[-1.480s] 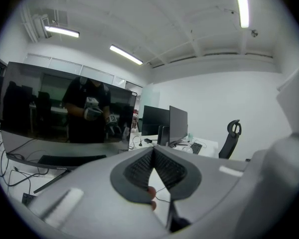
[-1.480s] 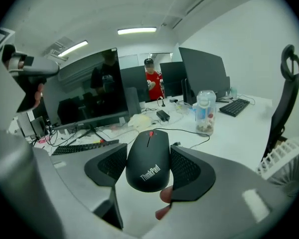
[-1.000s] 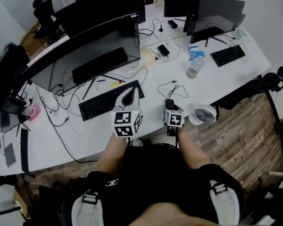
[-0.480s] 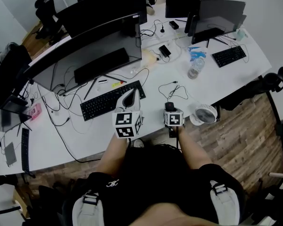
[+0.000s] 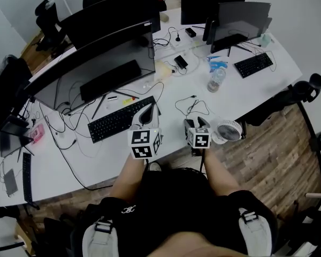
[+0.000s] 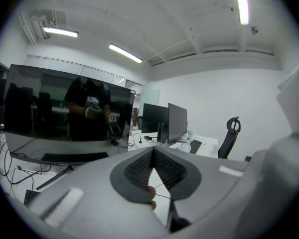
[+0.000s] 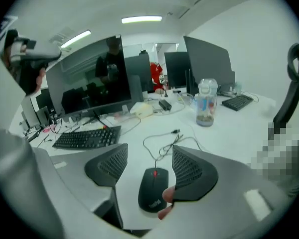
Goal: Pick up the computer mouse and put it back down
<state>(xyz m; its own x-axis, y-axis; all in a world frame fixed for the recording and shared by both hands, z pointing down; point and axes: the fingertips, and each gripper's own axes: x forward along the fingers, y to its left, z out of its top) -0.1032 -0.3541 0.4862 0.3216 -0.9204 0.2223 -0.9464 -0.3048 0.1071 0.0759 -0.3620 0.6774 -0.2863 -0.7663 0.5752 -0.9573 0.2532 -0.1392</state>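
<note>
While the computer mouse (image 7: 152,189) lies flat on the white worktop (image 7: 224,133), close to its front edge, the right gripper (image 7: 148,156) straddles it with fingers (image 7: 192,169) wide apart. The mouse sits nearer the right-hand pad, almost touching it, and clear of the other. Its cable (image 7: 155,161) runs forward in loose loops toward a water bottle (image 7: 205,103).

Likely hazards:
- An off-centre closure would shove or twist the mouse before both pads bear on it.
- The smooth, rounded shell may squeeze out of a shallow grip.
- A lift may drag the looped cable.
- A slip this near the edge could drop the mouse to the floor.

The left gripper (image 6: 153,156), fingers pressed together on nothing, is held up facing a monitor (image 6: 65,113) and appears to take no part.
</note>
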